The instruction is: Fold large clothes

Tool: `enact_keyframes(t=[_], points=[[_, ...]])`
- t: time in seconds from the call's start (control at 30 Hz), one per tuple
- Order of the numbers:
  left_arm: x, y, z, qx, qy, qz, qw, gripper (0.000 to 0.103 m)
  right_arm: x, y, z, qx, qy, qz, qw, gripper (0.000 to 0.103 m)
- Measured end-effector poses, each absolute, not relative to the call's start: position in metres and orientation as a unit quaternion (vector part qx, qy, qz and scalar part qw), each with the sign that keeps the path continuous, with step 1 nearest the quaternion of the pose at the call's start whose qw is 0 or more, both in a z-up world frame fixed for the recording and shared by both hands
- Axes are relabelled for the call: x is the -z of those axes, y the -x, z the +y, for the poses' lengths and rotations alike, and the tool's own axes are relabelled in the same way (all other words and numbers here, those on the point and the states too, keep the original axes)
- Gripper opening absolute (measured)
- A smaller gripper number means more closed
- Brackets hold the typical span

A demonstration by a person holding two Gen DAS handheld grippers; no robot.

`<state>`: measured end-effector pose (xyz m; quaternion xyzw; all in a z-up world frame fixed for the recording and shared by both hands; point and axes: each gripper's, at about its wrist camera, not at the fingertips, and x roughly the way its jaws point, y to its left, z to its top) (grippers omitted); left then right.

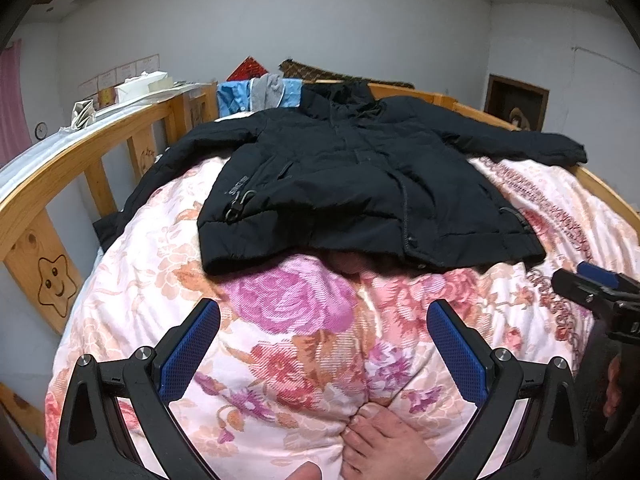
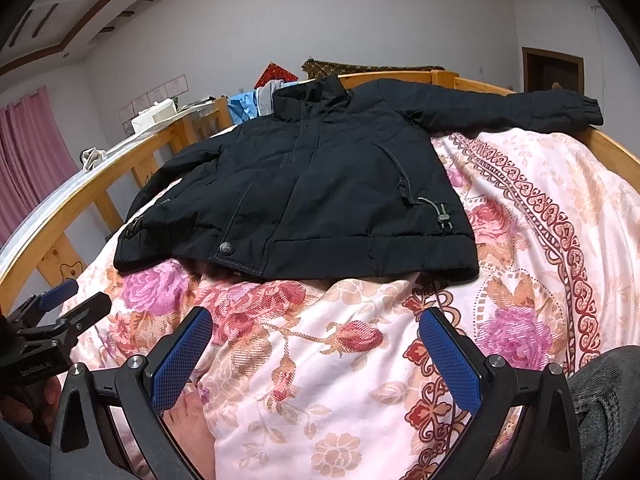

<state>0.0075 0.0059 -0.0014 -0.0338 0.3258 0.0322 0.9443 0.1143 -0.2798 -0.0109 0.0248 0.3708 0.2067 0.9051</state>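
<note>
A black padded jacket (image 1: 352, 176) lies flat, front up, on a pink floral quilt (image 1: 280, 320), with both sleeves spread out to the sides; it also shows in the right wrist view (image 2: 320, 184). Its hem faces me. My left gripper (image 1: 323, 316) is open and empty, above the quilt a short way before the hem. My right gripper (image 2: 315, 324) is open and empty, also short of the hem. The right gripper shows at the right edge of the left wrist view (image 1: 592, 284), and the left gripper at the left edge of the right wrist view (image 2: 64, 308).
A wooden bed rail (image 1: 80, 156) runs along the left and another (image 2: 616, 156) along the right. Folded blue and grey clothes (image 1: 260, 94) sit beyond the jacket's collar. The person's bare feet (image 1: 380, 436) rest on the quilt below the left gripper.
</note>
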Motion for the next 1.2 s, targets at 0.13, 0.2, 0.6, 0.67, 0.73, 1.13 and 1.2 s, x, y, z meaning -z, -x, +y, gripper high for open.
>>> enact_keyframes(t=[0.13, 0.2, 0.6, 0.67, 0.73, 1.13, 1.2], points=[[0.001, -0.016, 0.008, -0.029, 0.038, 0.347, 0.936, 0.102, 0.003, -0.127, -0.278, -0.209, -0.024, 0.388, 0.897, 0.103], [-0.003, -0.023, 0.008, -0.028, 0.033, 0.359, 0.932, 0.102, -0.003, -0.134, -0.275, -0.212, -0.016, 0.386, 0.898, 0.103], [-0.056, -0.089, 0.013, -0.033, 0.024, 0.414, 0.910, 0.101, -0.046, -0.197, -0.275, -0.211, 0.026, 0.345, 0.914, 0.103], [-0.071, -0.097, 0.011, -0.036, 0.025, 0.400, 0.915, 0.102, -0.056, -0.214, -0.278, -0.202, 0.025, 0.331, 0.921, 0.103], [-0.086, -0.108, 0.005, -0.034, 0.019, 0.389, 0.920, 0.102, -0.064, -0.229, -0.284, -0.189, 0.014, 0.327, 0.926, 0.103], [-0.121, -0.236, -0.027, -0.046, -0.036, 0.426, 0.903, 0.102, -0.079, -0.342, -0.319, -0.111, -0.071, 0.317, 0.939, 0.103], [-0.111, -0.269, -0.035, -0.043, -0.059, 0.429, 0.900, 0.102, -0.077, -0.362, -0.328, -0.089, -0.094, 0.298, 0.946, 0.103]])
